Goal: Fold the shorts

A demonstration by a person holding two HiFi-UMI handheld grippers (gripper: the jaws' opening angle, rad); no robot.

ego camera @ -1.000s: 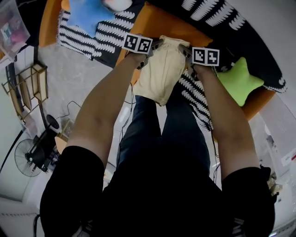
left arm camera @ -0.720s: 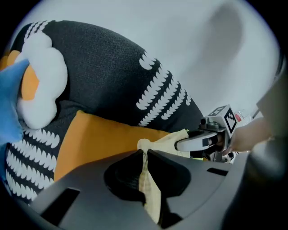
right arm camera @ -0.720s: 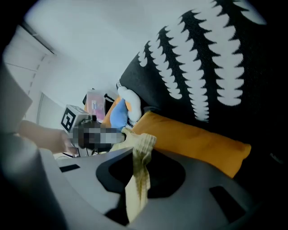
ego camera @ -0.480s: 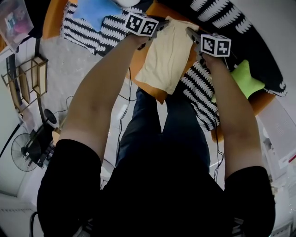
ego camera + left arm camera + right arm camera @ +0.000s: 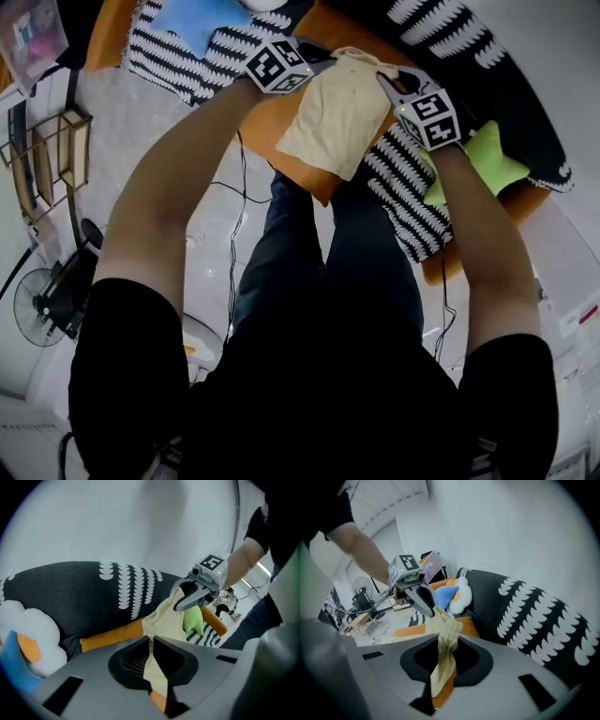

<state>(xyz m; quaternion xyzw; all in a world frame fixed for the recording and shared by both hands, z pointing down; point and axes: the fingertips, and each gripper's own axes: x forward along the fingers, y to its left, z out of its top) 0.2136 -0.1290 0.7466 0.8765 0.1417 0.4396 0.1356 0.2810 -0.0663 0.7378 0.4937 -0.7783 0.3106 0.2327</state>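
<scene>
head view overhead, gripper views close, sharing shorts [image 5: 339, 111]

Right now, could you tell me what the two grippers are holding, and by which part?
The cream shorts, by their upper edge: the left gripper has its jaws shut on one end, the right gripper on the other.

Shorts [image 5: 337, 117] hang between the left hand-held gripper [image 5: 317, 58] and the right hand-held gripper [image 5: 386, 82], above the front edge of the sofa seat [image 5: 274, 127]. A throw [image 5: 403, 206] lies on the seat below the right one, with a star-shaped cushion [image 5: 489, 164] just to its right. On the floor [image 5: 150, 122] far left stands a fan [image 5: 42, 309], near a wooden rack [image 5: 58, 164].
</scene>
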